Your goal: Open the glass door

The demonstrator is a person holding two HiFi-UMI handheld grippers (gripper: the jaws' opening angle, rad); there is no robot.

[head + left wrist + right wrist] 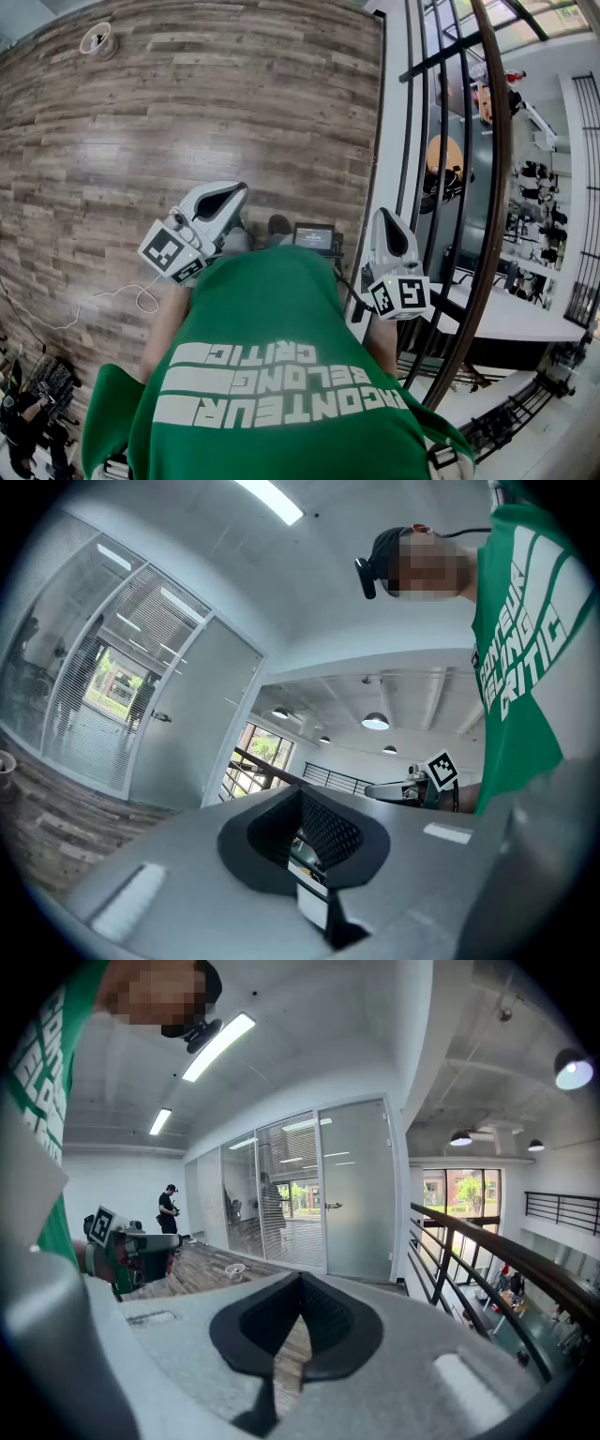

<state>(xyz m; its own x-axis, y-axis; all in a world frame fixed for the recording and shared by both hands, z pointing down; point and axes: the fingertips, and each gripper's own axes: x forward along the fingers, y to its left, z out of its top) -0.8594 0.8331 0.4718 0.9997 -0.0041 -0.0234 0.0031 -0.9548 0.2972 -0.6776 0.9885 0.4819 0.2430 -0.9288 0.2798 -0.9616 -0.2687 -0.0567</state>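
Note:
The frosted glass door [356, 1188] with a small handle [330, 1206] stands several steps ahead in the right gripper view, set in a glass partition wall. The left gripper view also shows the door [202, 724] far off at the left. My left gripper [232, 195] and right gripper [386, 219] are held close to the green shirt, over the wooden floor [187, 112]. The left gripper [302, 794] has its jaws together with nothing between them. The right gripper [300, 1280] is likewise shut and empty. Neither is near the door.
A dark railing [492, 187] runs along the right, with a lower floor beyond it. A white cup [97, 40] sits on the floor far ahead. A white cable [94, 305] lies on the boards at left. A person [170, 1208] stands at the far wall.

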